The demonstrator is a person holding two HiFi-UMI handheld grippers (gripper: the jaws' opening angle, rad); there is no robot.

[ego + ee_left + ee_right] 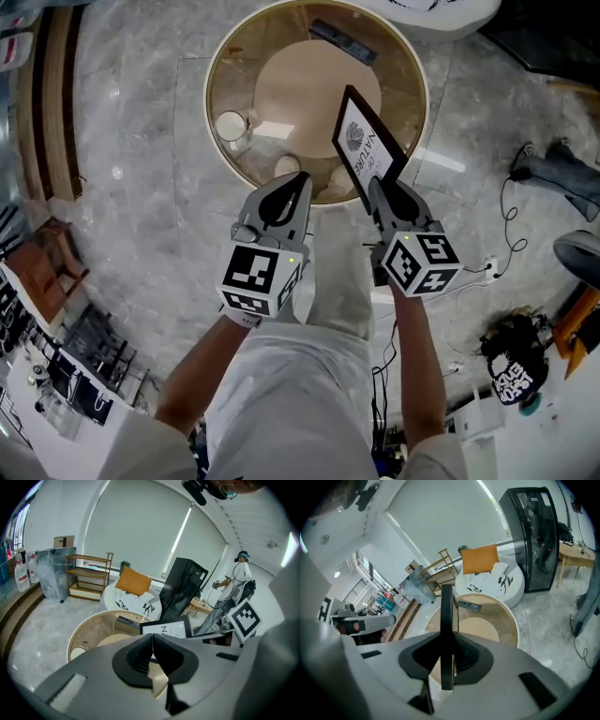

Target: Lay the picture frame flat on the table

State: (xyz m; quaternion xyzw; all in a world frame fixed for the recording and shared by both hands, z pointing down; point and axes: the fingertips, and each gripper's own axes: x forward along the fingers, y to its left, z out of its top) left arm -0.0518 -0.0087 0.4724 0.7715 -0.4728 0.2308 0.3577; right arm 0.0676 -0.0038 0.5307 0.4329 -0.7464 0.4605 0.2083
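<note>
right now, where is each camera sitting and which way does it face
Head view: on the person's head, steeply down at the round table; shows both forearms, legs, left gripper, right gripper.
Left gripper view: on the left gripper, along its shut jaws toward the round table.
Right gripper view: on the right gripper, along jaws clamped on the picture frame, seen edge-on.
Shared: both gripper views show the round table and the picture frame.

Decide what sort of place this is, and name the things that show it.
Probably a demo room staged as a lounge: a round table, a white seat with an orange cushion, and a wooden shelf, yet loose cables trail across the floor.
</note>
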